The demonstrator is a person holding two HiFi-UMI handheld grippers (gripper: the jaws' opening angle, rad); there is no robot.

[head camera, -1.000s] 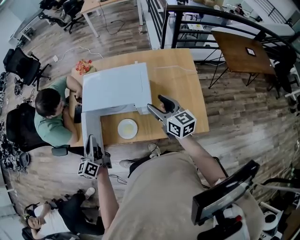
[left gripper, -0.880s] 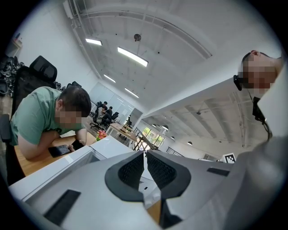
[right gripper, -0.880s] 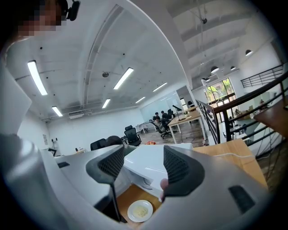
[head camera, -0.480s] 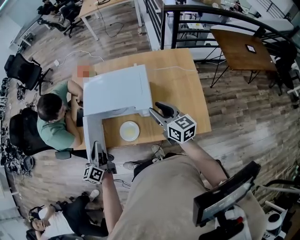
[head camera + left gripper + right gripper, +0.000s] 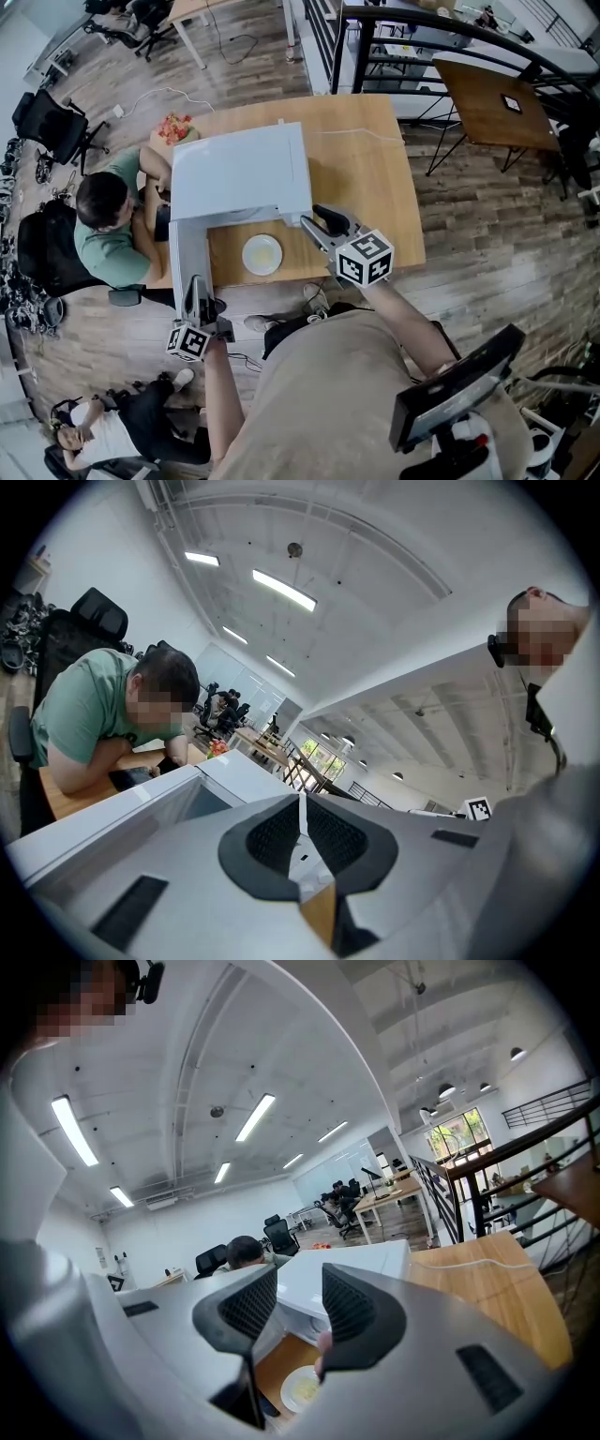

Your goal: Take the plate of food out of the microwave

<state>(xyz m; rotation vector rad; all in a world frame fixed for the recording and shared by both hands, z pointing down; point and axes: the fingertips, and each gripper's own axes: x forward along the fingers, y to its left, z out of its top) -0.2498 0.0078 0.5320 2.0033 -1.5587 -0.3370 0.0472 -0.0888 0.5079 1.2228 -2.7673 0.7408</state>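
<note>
A white plate of yellowish food (image 5: pixel 262 254) lies on the wooden table (image 5: pixel 366 178) in front of the white microwave (image 5: pixel 239 169), whose door (image 5: pixel 187 258) stands swung out toward me. My right gripper (image 5: pixel 319 223) hovers just right of the plate by the microwave's front corner. Its jaws have just been closing; a gap remains and nothing is between them. In the right gripper view the plate (image 5: pixel 302 1389) shows below the right gripper (image 5: pixel 289 1302). My left gripper (image 5: pixel 197 298) is at the door's outer end, its pads (image 5: pixel 277 832) together with nothing visible between them.
A person in a green shirt (image 5: pixel 103 234) sits at the table's left side, beside the microwave. Red flowers (image 5: pixel 171 127) stand at the table's far left corner. A black railing (image 5: pixel 441 37) and another table (image 5: pixel 487 103) lie beyond. Office chairs (image 5: pixel 47 127) stand at the left.
The right gripper's jaws have narrowed. Both grippers and the plate stay about where they were.
</note>
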